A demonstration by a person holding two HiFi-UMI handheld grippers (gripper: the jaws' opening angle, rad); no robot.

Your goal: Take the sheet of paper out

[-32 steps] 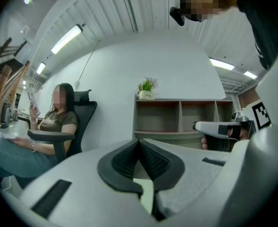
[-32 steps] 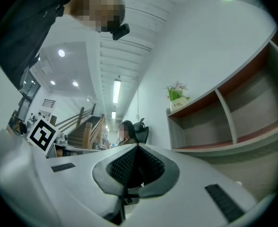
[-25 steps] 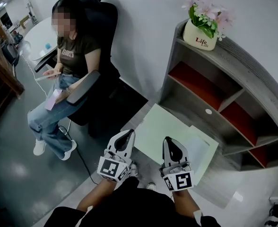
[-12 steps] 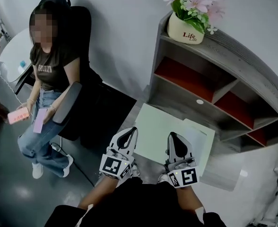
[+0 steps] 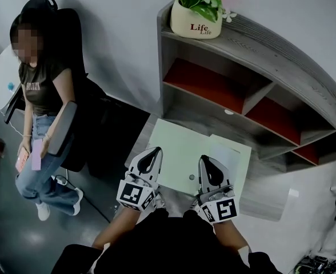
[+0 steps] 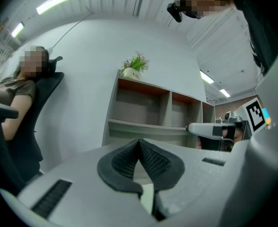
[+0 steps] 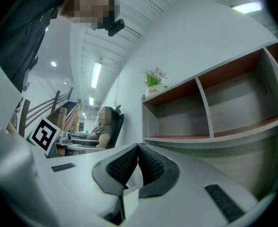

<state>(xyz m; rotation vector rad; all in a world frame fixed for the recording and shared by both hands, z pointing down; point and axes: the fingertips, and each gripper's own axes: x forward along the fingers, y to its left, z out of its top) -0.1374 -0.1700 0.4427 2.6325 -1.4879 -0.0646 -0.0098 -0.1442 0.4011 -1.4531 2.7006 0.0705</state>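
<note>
A white sheet of paper (image 5: 230, 154) lies on the right part of a pale green low tabletop (image 5: 176, 141) in front of a grey shelf unit (image 5: 225, 90). In the head view my left gripper (image 5: 151, 154) is over the tabletop's near left edge and my right gripper (image 5: 208, 162) is over its near middle, just short of the paper. Both point level toward the shelf. The left gripper's (image 6: 139, 142) pads meet with nothing between them. The right gripper's (image 7: 138, 147) pads also meet and hold nothing.
A person sits in a black office chair (image 5: 71, 119) at the left, holding a phone. A pot of pink flowers (image 5: 198, 16) stands on the shelf top. The shelf's compartments (image 7: 210, 112) look empty. A cable runs over the grey floor (image 5: 94, 201).
Both grippers have moved forward, toward the shelf and over the green tabletop. In the head view the shelf, the plant and the seated person have slid left. The jaws stayed shut.
</note>
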